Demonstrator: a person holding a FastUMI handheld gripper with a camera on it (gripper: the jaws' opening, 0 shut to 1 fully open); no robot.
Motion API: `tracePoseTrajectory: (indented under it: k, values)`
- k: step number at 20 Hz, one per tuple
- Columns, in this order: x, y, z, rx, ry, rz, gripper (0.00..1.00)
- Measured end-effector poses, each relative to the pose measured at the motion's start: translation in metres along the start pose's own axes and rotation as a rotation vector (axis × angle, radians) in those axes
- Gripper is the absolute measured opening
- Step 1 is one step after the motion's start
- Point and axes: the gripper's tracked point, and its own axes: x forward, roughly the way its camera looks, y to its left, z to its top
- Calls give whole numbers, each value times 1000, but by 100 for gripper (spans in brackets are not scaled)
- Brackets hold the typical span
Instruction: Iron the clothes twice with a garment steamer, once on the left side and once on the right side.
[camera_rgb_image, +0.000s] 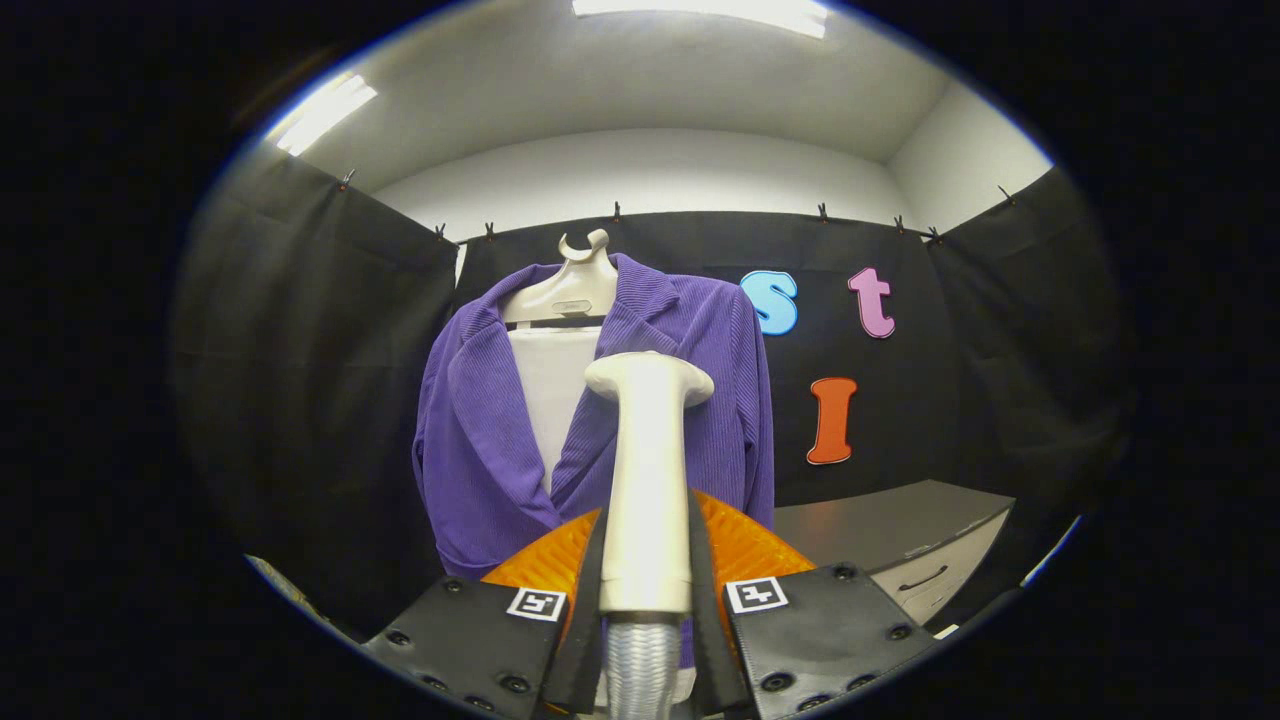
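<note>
Steamer head (648, 470), pale and upright, stands clamped between the two fingers of the gripper (645, 560), both fingers pressing on its handle from either side; its ribbed grey hose (640, 665) drops away from the base of the handle, between the finger bases. The flat top of the steamer head points toward the purple jacket (480, 440) and overlaps its front opening, though whether it touches the cloth cannot be told. One jacket hangs there, ribbed in texture, worn over one white shirt (552, 385) that shows in the open front. Both hang from one pale hanger (565, 290), whose hook rises just above the jacket's collar. To the right of the jacket and lower down sits one grey cabinet (920, 545) with a drawer handle on its front. Behind the jacket runs the black cloth wall (310, 380), pinned along its top edge by several small clips.
</note>
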Motion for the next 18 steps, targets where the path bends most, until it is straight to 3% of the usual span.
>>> tracePoseTrajectory:
  k: [9,18]
  values:
    - [-5,-4,-15,-11,0,-20,45]
    - [-24,-3,-65,-41,86,-4,45]
